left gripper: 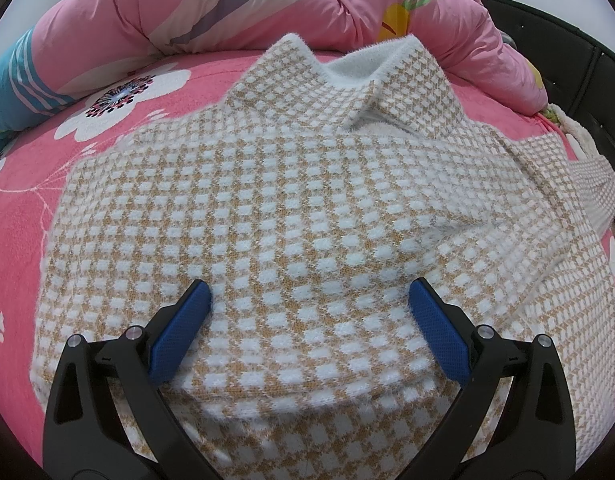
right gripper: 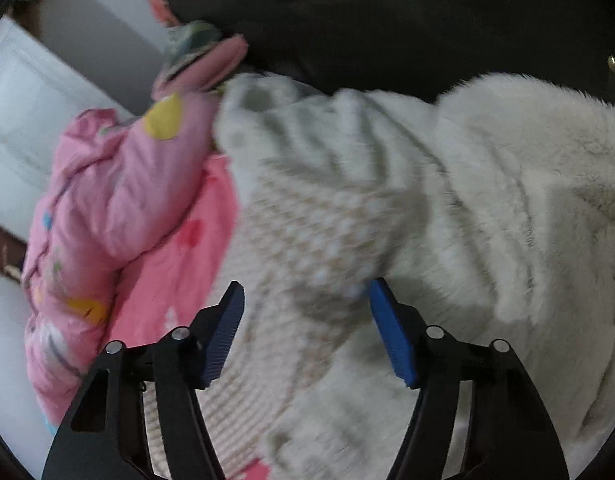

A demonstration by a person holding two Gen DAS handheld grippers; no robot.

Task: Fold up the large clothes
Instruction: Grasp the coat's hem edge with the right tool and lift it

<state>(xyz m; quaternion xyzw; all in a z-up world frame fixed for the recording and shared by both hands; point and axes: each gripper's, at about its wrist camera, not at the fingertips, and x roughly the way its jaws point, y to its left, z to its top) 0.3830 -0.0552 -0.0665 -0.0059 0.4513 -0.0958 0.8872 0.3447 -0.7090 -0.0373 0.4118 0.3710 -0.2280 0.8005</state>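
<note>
Checked sweater (left gripper: 307,200), tan & white, lies spread on the pink floral bedsheet (left gripper: 35,208), collar (left gripper: 363,68) toward the far end, near the rumpled pink quilt (left gripper: 227,4) piled along the back. One sleeve (left gripper: 579,176) trails off to the right edge of the left wrist view, by a dark padded bed frame (left gripper: 587,72). Left gripper (left gripper: 309,294) hovers over the lower body of the sweater w/ jaws wide apart, blue pads (left gripper: 183,332) clear of each other, nothing pinched btwn them; can't tell if tips touch the knit. Right wrist view is blurred: right gripper (right gripper: 305,292) has jaws partway open, checked sleeve fabric (right gripper: 315,240) lying below & btwn the fingers, pads not seen pressing on it, so no grip. Beside that sleeve sits a fluffy white garment (right gripper: 507,184), w/ the pink quilt (right gripper: 119,184) to the left & the dark frame (right gripper: 387,20) behind.
</note>
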